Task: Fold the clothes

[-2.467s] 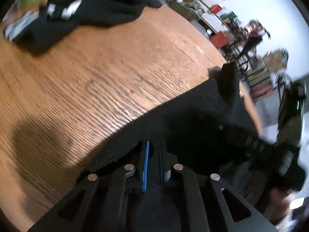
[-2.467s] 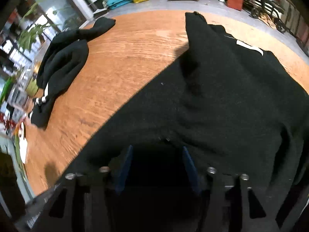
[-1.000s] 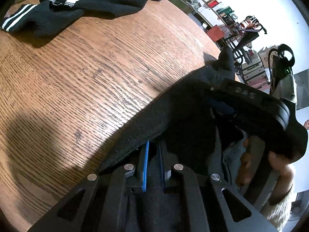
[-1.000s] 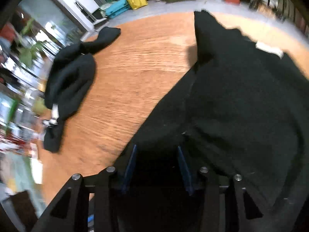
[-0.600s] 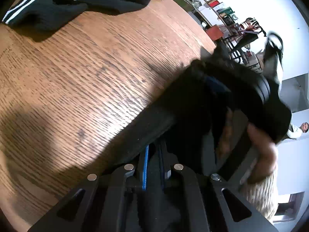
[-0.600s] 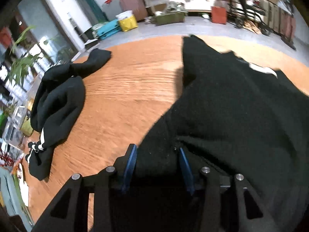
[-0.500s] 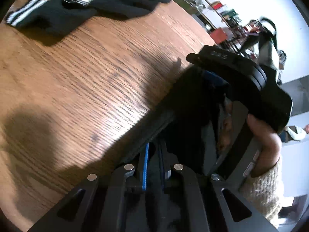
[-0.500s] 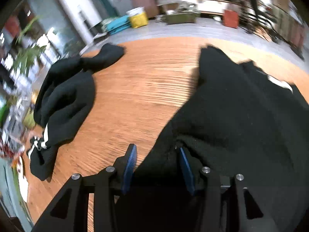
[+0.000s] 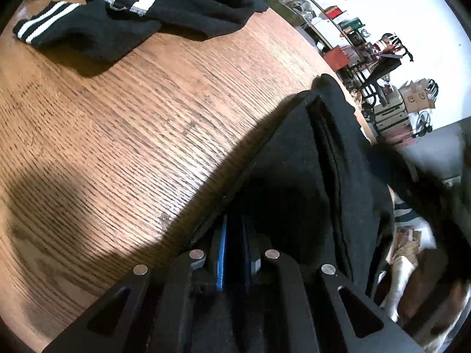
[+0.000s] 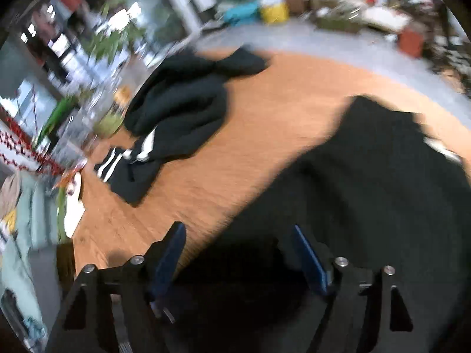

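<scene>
A black garment [image 9: 297,158] lies across the right side of the round wooden table [image 9: 132,117]. My left gripper [image 9: 235,235] is shut on its near edge, with dark cloth pinched between the blue pads. In the right wrist view the same black garment [image 10: 368,176] spreads out below and to the right. My right gripper [image 10: 238,247] hangs above it with its jaws opening. The blue pads [image 10: 309,253] stand wide apart and no cloth is pressed between them. This view is blurred by motion.
A second black garment with white stripes [image 9: 132,8] is heaped at the far left of the table, also seen as a dark heap [image 10: 176,111] in the right wrist view. Bare wood lies between the two garments. Shelves, boxes and furniture fill the room beyond the table edge.
My right gripper let go of the black cloth, spread its jaws and rose away from it. It is gone from the left wrist view. My left gripper kept still, shut on the cloth.
</scene>
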`<state>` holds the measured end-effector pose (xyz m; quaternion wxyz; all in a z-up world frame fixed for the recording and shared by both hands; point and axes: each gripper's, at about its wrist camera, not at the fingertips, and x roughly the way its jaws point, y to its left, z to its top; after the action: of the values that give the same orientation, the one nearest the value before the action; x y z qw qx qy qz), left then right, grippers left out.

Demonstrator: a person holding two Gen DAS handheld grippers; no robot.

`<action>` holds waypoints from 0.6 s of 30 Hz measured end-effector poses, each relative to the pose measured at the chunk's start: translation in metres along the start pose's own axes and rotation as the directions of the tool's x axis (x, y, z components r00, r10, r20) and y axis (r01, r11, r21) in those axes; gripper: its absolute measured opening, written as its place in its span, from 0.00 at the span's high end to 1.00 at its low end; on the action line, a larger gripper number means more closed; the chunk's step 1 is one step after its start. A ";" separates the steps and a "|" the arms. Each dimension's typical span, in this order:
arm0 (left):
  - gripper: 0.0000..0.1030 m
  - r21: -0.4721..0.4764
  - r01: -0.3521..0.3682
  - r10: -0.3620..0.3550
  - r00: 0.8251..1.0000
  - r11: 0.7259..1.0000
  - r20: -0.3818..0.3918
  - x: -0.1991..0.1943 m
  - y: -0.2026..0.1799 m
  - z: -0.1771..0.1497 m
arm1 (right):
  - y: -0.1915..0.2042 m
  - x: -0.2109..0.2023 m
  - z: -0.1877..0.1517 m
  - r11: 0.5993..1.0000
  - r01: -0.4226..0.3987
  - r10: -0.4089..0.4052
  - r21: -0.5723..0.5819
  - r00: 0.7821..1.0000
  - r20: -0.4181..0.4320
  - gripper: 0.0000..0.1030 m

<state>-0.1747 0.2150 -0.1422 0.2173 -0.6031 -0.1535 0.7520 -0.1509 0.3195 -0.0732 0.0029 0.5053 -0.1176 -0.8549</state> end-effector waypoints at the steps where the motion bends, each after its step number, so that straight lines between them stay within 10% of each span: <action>1: 0.90 0.012 -0.017 0.017 1.000 1.000 0.004 -0.001 -0.003 -0.001 | -0.014 -0.012 -0.014 0.998 0.065 -0.065 0.005 0.998 0.000 0.20; 5: 0.90 0.028 0.087 -0.088 0.996 0.996 0.026 -0.014 -0.029 -0.011 | -0.072 -0.054 -0.104 0.961 0.278 -0.278 -0.002 0.959 -0.052 0.23; 9: 0.38 0.079 0.161 -0.159 0.987 0.984 -0.035 -0.012 -0.069 -0.025 | -0.109 -0.081 -0.169 0.958 0.278 -0.271 0.072 0.958 -0.091 0.24; 18: 0.38 0.149 0.069 -0.050 0.991 0.986 -0.127 0.026 -0.119 -0.082 | -0.128 -0.100 -0.231 0.969 0.172 -0.165 0.180 0.985 -0.056 0.24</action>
<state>-0.0827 0.3278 -0.1245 0.2944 -0.6249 -0.0998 0.7161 0.1123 0.4109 -0.1194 -0.1139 0.5287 -0.1526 -0.8272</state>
